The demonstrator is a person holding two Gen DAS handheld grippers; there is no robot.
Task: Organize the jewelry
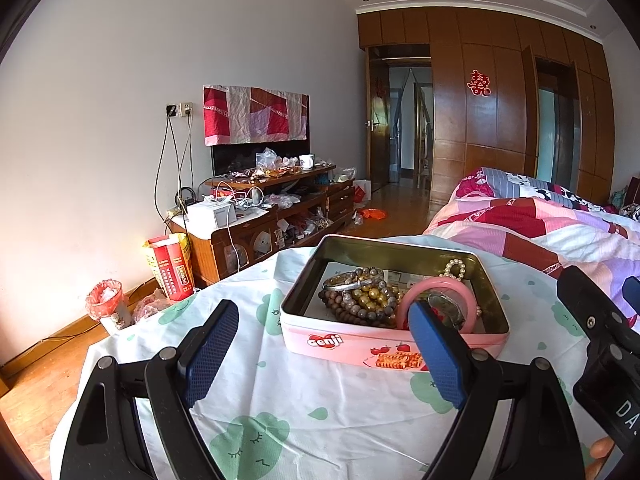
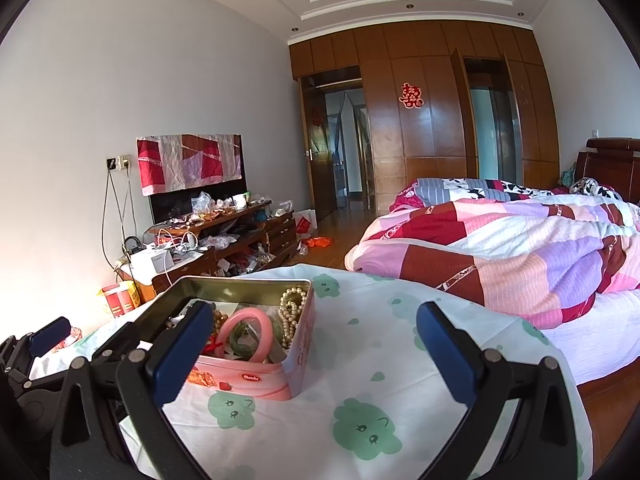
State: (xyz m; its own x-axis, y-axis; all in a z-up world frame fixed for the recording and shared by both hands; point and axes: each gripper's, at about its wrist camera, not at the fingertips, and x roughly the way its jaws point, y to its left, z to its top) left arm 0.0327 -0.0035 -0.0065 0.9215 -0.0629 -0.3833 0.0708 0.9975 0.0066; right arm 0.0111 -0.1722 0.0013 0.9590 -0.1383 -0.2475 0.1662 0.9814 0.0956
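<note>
A pink tin box (image 1: 344,342) (image 2: 294,354) sits on a white cloth with green cloud prints (image 1: 320,400) (image 2: 360,400). Inside lie a pink bangle (image 1: 436,290) (image 2: 256,316), dark and golden bead bracelets (image 1: 364,300), a pearl strand (image 1: 456,268) (image 2: 292,312) and a green bangle (image 2: 242,340). My left gripper (image 1: 324,344) is open just in front of the tin, its right fingertip over the near wall. My right gripper (image 2: 316,344) is open too, its left fingertip overlapping the tin's near-left corner, and it shows at the right edge of the left wrist view.
A bed with a pink and red patchwork quilt (image 2: 500,240) (image 1: 540,224) lies to the right. A cluttered wooden TV cabinet (image 1: 272,208) (image 2: 224,236) stands along the left wall, with a red box (image 1: 170,266) and a small bin (image 1: 108,306) on the floor. A wooden wardrobe wall (image 2: 424,120) and doorway stand behind.
</note>
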